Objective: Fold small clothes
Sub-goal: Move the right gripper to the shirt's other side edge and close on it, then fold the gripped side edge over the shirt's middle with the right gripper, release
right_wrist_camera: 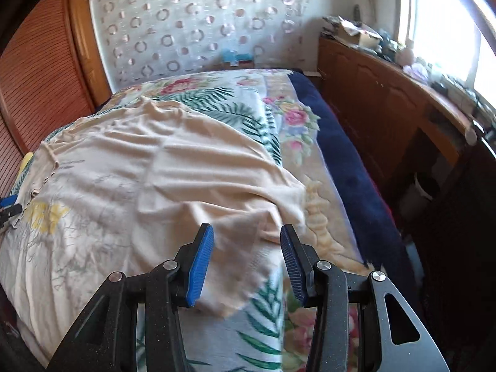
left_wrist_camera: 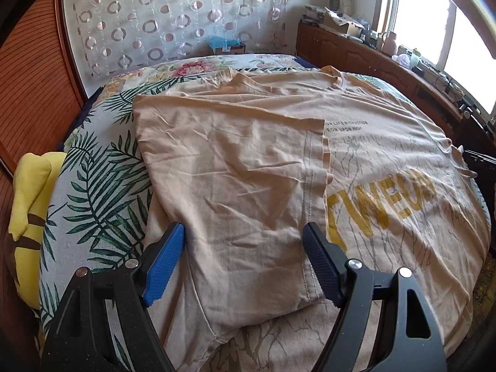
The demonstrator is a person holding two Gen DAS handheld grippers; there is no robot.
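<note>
A beige T-shirt (left_wrist_camera: 248,161) with yellow print lies spread on a bed with a leaf-and-flower cover (left_wrist_camera: 102,192). Its left side and sleeve are folded over onto the body. My left gripper (left_wrist_camera: 243,235) is open and empty, just above the folded part near the hem. In the right wrist view the same T-shirt (right_wrist_camera: 173,173) shows its right side lying bunched and wrinkled. My right gripper (right_wrist_camera: 247,237) is open and empty, over the shirt's right sleeve edge. The tip of the left gripper shows at the far left edge there (right_wrist_camera: 9,206).
A yellow plush toy (left_wrist_camera: 28,192) lies off the bed's left edge. A wooden slatted wall (left_wrist_camera: 37,86) runs along the left. A low wooden cabinet (right_wrist_camera: 387,102) with clutter stands on the right under a window. A dark blue blanket (right_wrist_camera: 347,167) borders the bed.
</note>
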